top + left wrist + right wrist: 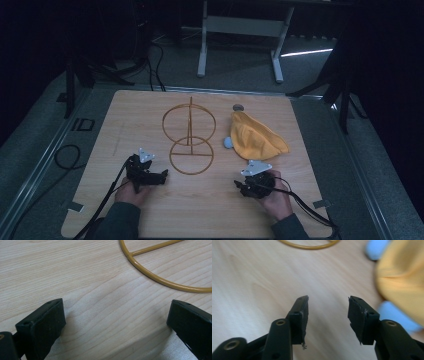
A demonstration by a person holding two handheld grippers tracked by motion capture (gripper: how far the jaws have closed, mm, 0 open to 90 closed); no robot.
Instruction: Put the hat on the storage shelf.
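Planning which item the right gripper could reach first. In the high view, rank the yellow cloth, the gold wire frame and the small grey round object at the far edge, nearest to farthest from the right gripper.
1. yellow cloth: just beyond the right gripper, slightly to its right.
2. gold wire frame: farther forward and to its left, mid-table.
3. small grey round object: beyond the cloth, near the table's far edge.
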